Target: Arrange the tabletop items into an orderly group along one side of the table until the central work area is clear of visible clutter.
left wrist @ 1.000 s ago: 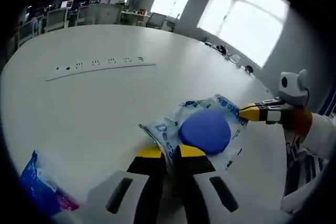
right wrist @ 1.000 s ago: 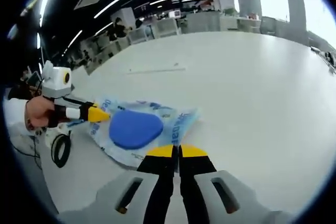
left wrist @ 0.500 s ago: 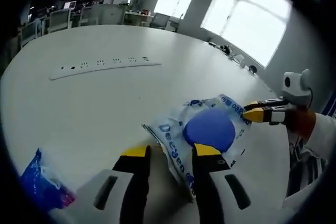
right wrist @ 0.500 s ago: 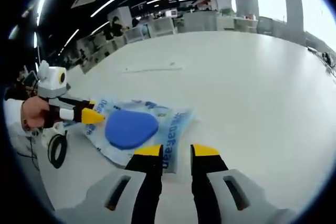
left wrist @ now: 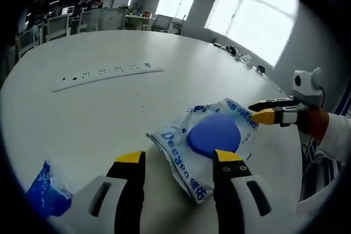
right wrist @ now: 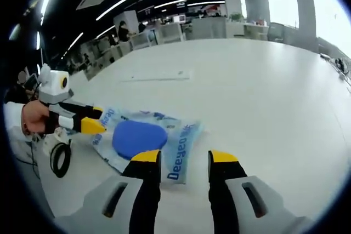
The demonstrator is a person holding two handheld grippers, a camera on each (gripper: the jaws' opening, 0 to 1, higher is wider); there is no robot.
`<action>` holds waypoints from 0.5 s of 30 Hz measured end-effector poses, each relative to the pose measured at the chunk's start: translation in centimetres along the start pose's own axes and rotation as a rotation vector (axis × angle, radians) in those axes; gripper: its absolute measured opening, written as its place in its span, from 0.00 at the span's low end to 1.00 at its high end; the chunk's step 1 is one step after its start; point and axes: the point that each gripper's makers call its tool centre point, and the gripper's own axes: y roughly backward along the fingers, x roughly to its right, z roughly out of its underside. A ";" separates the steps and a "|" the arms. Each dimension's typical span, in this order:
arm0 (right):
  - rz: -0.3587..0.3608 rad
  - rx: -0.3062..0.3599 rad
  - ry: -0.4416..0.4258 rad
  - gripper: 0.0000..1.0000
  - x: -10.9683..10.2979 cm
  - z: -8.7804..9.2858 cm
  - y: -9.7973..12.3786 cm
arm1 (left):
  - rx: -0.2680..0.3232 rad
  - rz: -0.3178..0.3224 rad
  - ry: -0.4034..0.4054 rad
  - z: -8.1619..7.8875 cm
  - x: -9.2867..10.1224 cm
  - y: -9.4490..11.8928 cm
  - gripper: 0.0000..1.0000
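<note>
Both my grippers are spread wide with nothing held: the left gripper (left wrist: 180, 160) at one end of the packet (left wrist: 204, 147), the right gripper (right wrist: 184, 157) at the other. The packet, with its blue disc (left wrist: 214, 135), lies flat near the table (left wrist: 98, 113) edge on my side. A blue wrapper (left wrist: 46, 194) sits well apart. If I pinch only film, it could slip or drag off the edge.

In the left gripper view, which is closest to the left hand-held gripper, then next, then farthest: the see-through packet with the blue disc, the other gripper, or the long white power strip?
From the left hand-held gripper:
1. See-through packet, right at its jaw tips.
2. Other gripper, at the packet's far edge, to the right.
3. Power strip, far up the table, to the left.
</note>
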 end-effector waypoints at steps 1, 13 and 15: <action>0.000 0.000 0.001 0.32 0.0 0.0 0.0 | 0.002 0.002 0.002 0.0 0.0 0.1 0.53; 0.007 0.015 0.002 0.40 -0.5 -0.2 0.8 | 0.019 0.015 -0.032 -0.8 0.6 1.1 0.62; 0.009 0.015 0.004 0.41 -0.5 -0.2 0.9 | 0.015 0.014 -0.039 -0.8 0.6 1.2 0.64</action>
